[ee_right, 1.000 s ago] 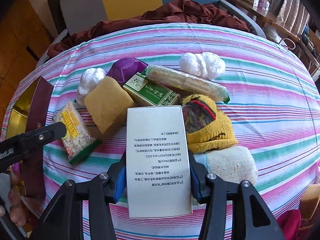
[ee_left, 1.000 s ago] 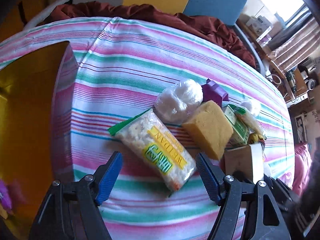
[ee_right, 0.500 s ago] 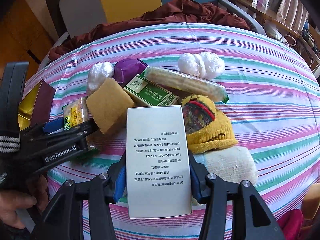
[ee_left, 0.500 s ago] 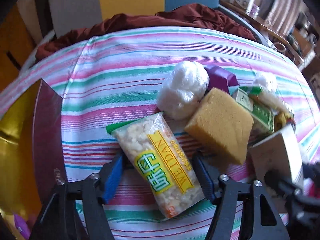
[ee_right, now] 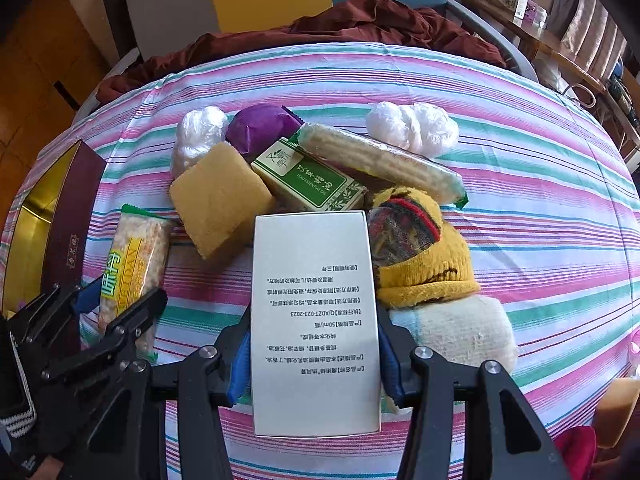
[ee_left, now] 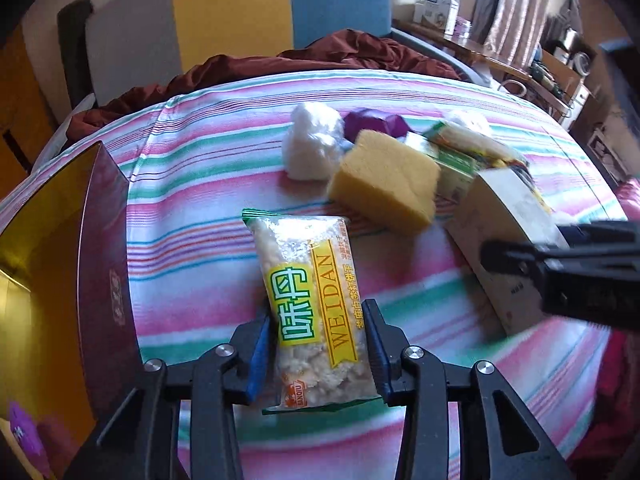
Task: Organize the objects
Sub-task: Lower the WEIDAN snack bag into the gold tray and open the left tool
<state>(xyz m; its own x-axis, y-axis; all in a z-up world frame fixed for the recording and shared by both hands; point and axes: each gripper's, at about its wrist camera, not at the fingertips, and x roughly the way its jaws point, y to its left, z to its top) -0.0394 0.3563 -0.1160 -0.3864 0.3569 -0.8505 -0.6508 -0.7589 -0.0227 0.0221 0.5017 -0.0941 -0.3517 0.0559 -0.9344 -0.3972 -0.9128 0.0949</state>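
Left tongs (ee_left: 318, 340) clamping snack packet (ee_left: 310, 300), right tongs (ee_right: 312, 344) gripping white box (ee_right: 314, 320)

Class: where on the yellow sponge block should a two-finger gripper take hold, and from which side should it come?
Grip the yellow sponge across its two flat side faces, coming from above. It lies tilted against the green box, so its left edge is probably clearest.
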